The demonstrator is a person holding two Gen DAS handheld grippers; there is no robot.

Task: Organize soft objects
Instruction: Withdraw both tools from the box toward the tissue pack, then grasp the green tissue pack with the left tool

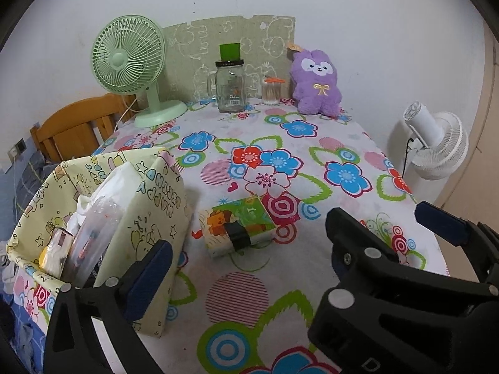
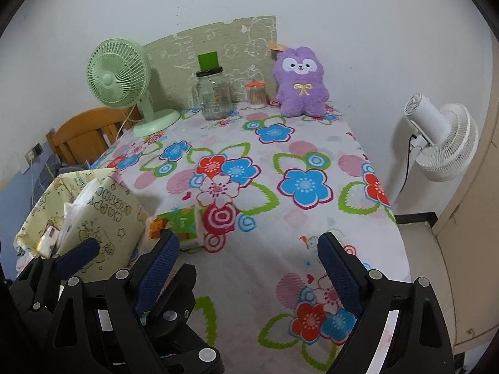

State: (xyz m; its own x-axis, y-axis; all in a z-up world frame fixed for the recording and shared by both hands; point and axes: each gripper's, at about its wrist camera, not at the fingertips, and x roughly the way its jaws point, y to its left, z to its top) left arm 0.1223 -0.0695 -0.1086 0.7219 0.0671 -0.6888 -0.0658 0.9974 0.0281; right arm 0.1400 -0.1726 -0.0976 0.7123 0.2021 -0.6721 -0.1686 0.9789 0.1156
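A: What's the soft stuff on the worktop (image 1: 312,280)?

B: A rectangular tissue pack (image 1: 238,226) in glossy green and orange cartoon wrap, a black strip across it, lying flat near the middle. At the far edge, against the wall, a fuzzy purple plush rabbit (image 1: 316,82) with a gold bow sits upright.

A: And containers?

B: Just left of the pack, apart from it, stands a pale yellow fabric bin (image 1: 146,218) printed with stars and cartoons. In it are white tissue packs and crinkly clear plastic packets. At the back are a clear glass mug jar (image 1: 229,85) with a black lid and a small cotton swab jar (image 1: 270,92) with an orange top.

A: The fingers?

B: The left gripper (image 1: 249,251) is spread wide, nothing between its blue textured pads; the right gripper (image 2: 249,271) likewise.

A: The surroundings?

B: A flower-print cloth covers the worktop. A mint desk fan (image 1: 131,62) stands at the back left, a white floor fan (image 1: 436,143) is to the right, and a wooden chair (image 1: 78,124) is on the left.
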